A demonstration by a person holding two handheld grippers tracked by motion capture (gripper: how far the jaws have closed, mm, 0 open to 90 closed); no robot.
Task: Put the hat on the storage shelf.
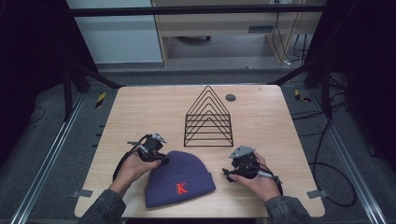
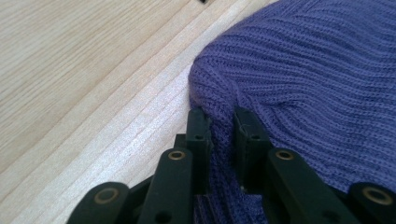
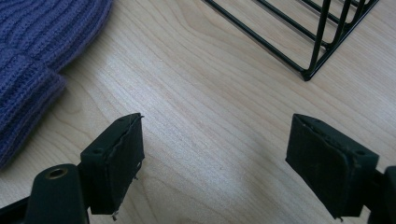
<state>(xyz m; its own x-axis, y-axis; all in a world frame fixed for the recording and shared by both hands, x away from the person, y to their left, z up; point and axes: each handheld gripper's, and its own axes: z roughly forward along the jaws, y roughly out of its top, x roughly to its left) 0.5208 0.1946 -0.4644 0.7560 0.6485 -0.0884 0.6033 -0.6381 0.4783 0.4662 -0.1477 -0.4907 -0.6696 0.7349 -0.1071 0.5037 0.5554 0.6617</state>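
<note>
Purple and knitted, the beanie (image 1: pixel 180 179) lies at the near edge of the table (image 1: pixel 140 112), between my two hands. My left tongs (image 2: pixel 223 122) are pinching a fold of its top edge. My right tongs (image 3: pixel 215 163) are spread wide over bare wood, just beside the hat. I think I am at the grabbing step. Next I should pinch the other side too, then lift it toward the black wire rack (image 1: pixel 208 119).
</note>
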